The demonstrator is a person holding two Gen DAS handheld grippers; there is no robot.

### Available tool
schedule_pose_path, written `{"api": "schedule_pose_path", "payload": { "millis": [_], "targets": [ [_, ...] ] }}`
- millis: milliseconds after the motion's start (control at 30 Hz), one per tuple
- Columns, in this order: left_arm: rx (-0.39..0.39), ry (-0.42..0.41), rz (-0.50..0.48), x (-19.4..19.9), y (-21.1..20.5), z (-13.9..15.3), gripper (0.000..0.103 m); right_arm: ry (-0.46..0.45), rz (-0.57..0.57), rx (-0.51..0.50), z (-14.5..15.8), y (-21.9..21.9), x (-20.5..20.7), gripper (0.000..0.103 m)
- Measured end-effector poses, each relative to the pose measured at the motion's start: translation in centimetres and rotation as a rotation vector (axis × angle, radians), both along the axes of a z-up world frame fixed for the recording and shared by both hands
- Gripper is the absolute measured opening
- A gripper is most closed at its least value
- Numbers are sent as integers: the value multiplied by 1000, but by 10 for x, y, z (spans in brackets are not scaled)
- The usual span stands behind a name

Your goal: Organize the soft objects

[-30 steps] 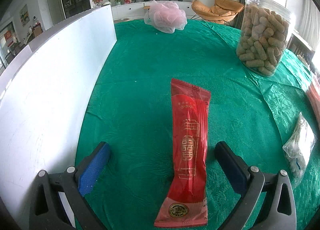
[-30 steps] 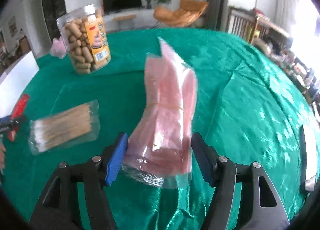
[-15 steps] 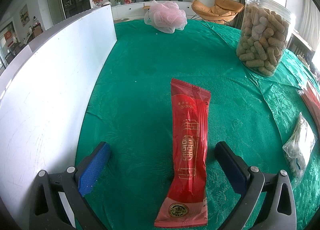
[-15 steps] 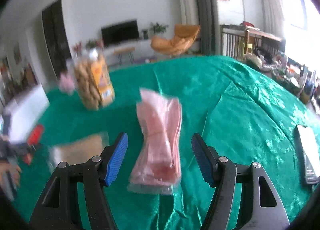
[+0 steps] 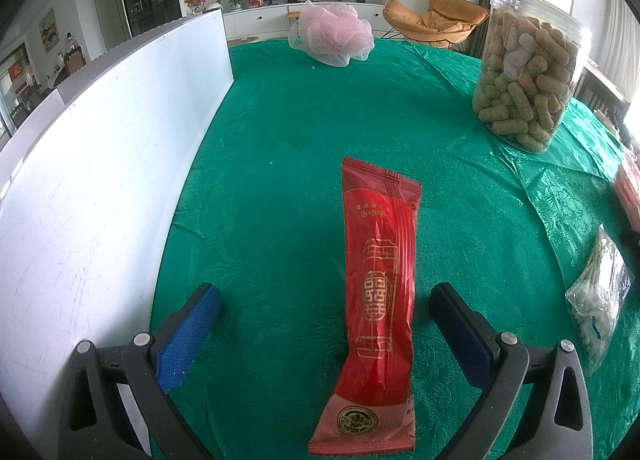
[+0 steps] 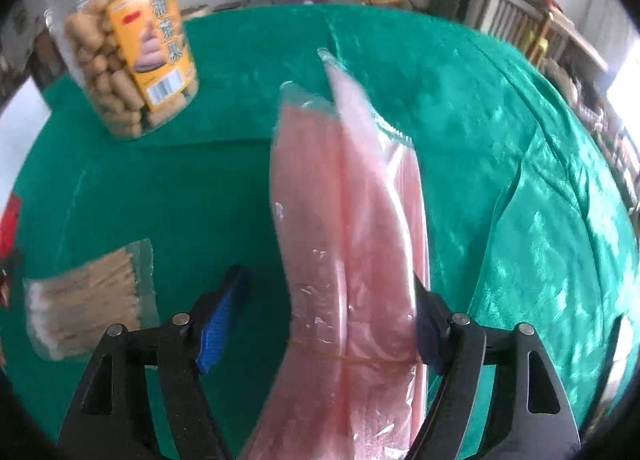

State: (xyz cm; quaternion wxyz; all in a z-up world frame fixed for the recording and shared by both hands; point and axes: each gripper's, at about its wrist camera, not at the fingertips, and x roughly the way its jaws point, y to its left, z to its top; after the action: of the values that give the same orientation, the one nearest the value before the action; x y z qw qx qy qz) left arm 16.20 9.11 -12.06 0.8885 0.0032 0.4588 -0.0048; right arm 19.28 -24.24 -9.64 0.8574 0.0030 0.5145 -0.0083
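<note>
Right gripper (image 6: 320, 320): jaws wide and just been opening; the pink pack (image 6: 352, 244) lies between them, hard against the right-hand pad, with a clear gap to the blue left-hand pad. No squeeze on the pack is visible.
Pink pack, axis: long axis runs away from the right gripper, roughly in line with its fingers. The near end passes under the jaws; the far end points up the cloth (image 6: 500, 131).
Pink pack, offset: it sits right of centre in the jaw gap. Judgement: a small shift to the right would centre the pack before any closing.
Left gripper (image 5: 324, 324): jaws wide, holding nothing. The red sachet (image 5: 380, 300) lies flat on the cloth between them, nearer the right-hand pad, touching neither.
Red sachet, axis: lengthwise along the left gripper's fingers, its near end leaning slightly toward the left-hand pad.
Nearer hand: the right gripper has the pink pack in reach; the left gripper has the red sachet.
Swab bag (image 6: 88, 300): on the cloth, left of the right gripper, apart from the pack.
Jar (image 6: 124, 43): upright, far left in the right view, well clear.
Sponge (image 5: 332, 33): far edge of the cloth, beyond the left gripper.
</note>
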Motion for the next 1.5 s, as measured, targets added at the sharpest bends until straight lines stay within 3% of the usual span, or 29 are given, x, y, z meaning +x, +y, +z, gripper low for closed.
{"api": "schedule_pose_path", "payload": {
  "millis": [100,233,300,333,367,400,433,700,800,900,1033,1200,1233,1300,1333,1400,1500],
  "targets": [
    [-3,14,-9,3,1,0,103,52,37,-29,-1,5,5,79],
    [7,180,-77,15,-1,4,103,202,82,-14,3,2,16,79],
    [6,207,-107,14,-4,6,96,249,87,1,5,-1,20,77],
    [11,194,-126,13,-7,10,76,258,91,18,7,-3,22,61],
    [16,175,-144,9,-10,14,43,268,87,6,9,-5,22,17],
    [45,161,-142,5,-13,17,25,267,79,-4,13,-8,22,16],
    [47,160,-150,3,-14,20,17,260,72,38,19,-13,20,14],
    [-203,37,-128,-45,-8,69,17,122,88,148,81,-2,-18,13],
    [-267,-19,-121,-65,9,100,17,64,155,219,115,30,-29,13],
    [-277,-69,-92,-80,41,130,17,16,271,301,150,85,-41,13],
    [-212,-137,27,-96,114,167,17,-30,460,430,193,187,-51,13],
    [-55,-151,231,-115,202,178,17,-32,661,549,215,315,-62,14],
    [-23,-147,261,-118,211,176,18,-32,690,573,215,338,-66,18],
    [61,-116,344,-122,232,168,19,-29,733,642,210,372,-68,43],
    [78,-88,387,-123,244,159,19,-12,752,665,203,388,-66,79],
    [67,-45,426,-127,256,143,19,19,752,648,192,413,-66,79],
    [47,-6,429,-130,258,126,19,-4,734,629,182,410,-68,79]
  ]
}}
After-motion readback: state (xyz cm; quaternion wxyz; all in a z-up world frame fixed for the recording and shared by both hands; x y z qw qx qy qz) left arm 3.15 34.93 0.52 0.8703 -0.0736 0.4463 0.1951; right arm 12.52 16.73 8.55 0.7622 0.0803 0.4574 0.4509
